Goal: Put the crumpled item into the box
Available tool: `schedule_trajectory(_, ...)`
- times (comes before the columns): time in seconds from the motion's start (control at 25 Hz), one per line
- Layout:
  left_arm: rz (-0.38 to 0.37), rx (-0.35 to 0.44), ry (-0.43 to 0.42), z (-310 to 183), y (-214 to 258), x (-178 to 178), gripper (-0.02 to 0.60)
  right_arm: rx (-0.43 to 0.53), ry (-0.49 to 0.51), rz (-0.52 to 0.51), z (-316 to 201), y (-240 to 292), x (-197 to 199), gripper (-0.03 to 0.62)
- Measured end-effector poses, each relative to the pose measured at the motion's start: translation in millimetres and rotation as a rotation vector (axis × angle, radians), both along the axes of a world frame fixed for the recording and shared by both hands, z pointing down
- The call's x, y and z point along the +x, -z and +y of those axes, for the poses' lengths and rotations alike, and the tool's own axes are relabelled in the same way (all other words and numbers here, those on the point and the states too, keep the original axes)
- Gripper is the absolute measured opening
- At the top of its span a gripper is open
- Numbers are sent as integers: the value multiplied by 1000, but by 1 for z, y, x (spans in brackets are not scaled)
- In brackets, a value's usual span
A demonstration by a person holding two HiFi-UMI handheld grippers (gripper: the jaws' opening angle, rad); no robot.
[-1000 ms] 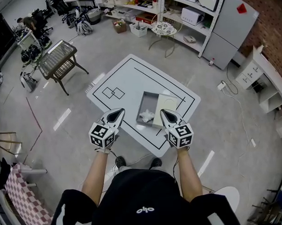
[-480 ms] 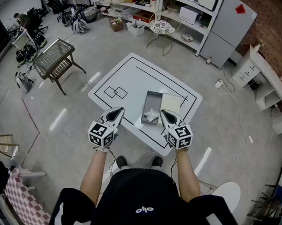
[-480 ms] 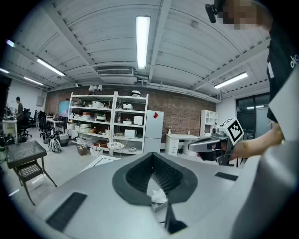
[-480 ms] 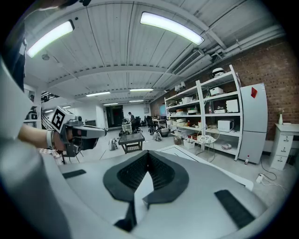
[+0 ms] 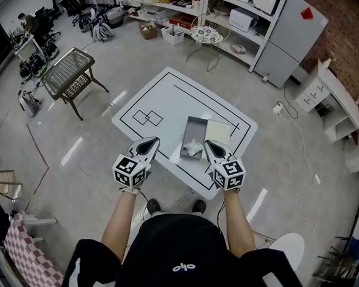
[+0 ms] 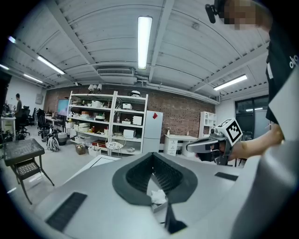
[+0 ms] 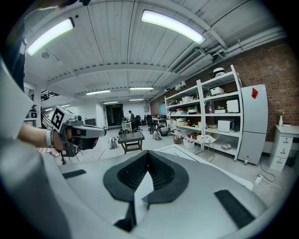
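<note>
A white crumpled item (image 5: 193, 146) lies inside a grey open box (image 5: 195, 126) on the white table (image 5: 160, 99); the box's pale lid (image 5: 218, 133) is folded out to the right. My left gripper (image 5: 149, 144) hovers shut and empty above the table's near edge, left of the box. My right gripper (image 5: 210, 146) is held level with it at the box's near right corner, also shut and empty. In the left gripper view the crumpled item (image 6: 158, 197) shows below the closed left gripper (image 6: 153, 156). In the right gripper view the right gripper (image 7: 148, 155) has its pads together.
A wire side table (image 5: 71, 73) stands on the floor at the left. Shelves (image 5: 222, 15), a small round table (image 5: 208, 36) and a grey cabinet (image 5: 293, 36) line the back. A white cabinet (image 5: 336, 99) is at the right, with a cable (image 5: 302, 135) on the floor.
The table and box sit slightly farther up in the head view than a second ago. Both grippers keep the same pose, shut; the crumpled item stays in the box.
</note>
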State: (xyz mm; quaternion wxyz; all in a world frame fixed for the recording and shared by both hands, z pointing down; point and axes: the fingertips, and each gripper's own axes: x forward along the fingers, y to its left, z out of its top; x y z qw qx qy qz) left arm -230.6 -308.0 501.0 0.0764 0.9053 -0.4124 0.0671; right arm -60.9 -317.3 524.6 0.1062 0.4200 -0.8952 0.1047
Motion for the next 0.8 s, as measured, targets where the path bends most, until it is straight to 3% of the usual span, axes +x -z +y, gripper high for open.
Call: schedule_trajectory(0.8, 9, -3, 6, -8, -1, -3, 8, -1, 17, 14, -10, -1, -3, 9)
